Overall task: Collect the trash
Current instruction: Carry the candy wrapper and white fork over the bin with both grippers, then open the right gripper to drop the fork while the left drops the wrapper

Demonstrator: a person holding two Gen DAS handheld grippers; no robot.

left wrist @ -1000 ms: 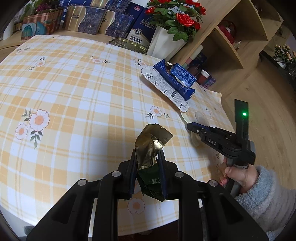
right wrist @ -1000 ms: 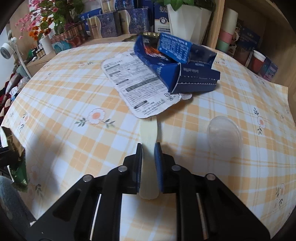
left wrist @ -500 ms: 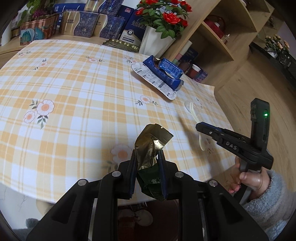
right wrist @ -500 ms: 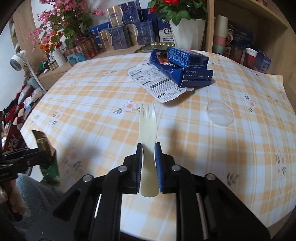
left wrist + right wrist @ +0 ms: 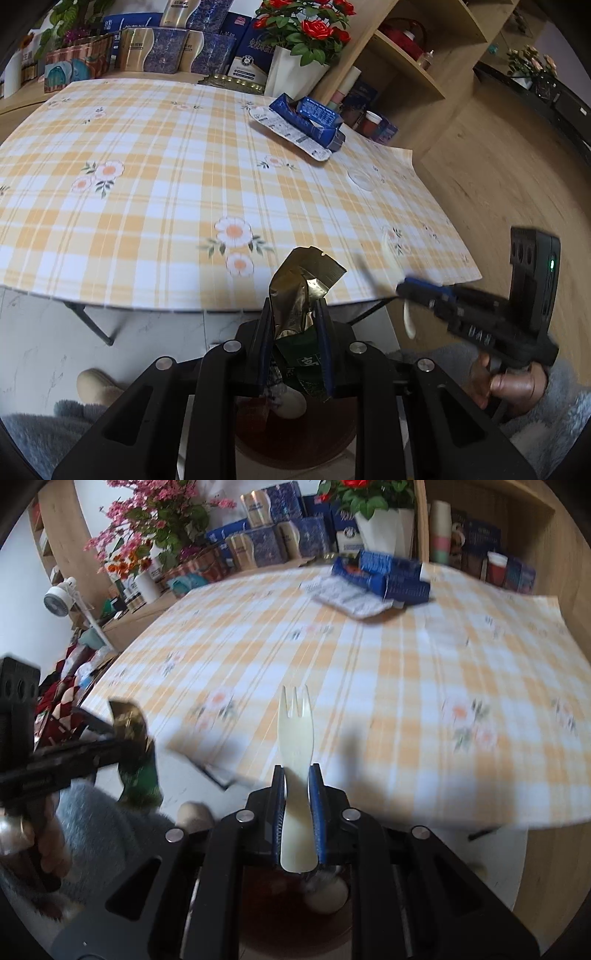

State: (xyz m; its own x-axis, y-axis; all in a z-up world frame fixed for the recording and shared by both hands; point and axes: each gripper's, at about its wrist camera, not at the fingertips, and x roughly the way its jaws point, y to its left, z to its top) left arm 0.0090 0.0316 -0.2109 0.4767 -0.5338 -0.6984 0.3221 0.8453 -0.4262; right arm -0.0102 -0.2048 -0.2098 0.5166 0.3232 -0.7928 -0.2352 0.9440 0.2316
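A potted red rose plant (image 5: pixel 301 44) and blue-and-gold boxes (image 5: pixel 162 50) stand behind the checked tablecloth (image 5: pixel 147 177).

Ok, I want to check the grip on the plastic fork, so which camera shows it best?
The right wrist view: the plastic fork stands upright and centred, tines up, its handle clamped in the right gripper. The left wrist view shows it only as a pale blurred sliver at the right gripper, off to the side.

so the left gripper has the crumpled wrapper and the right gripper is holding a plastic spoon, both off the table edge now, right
Not quite: the right gripper holds a pale plastic fork, not a spoon; the right wrist view shows its tines. The rest stands: the left gripper has the crumpled wrapper, and both sit past the table edge.
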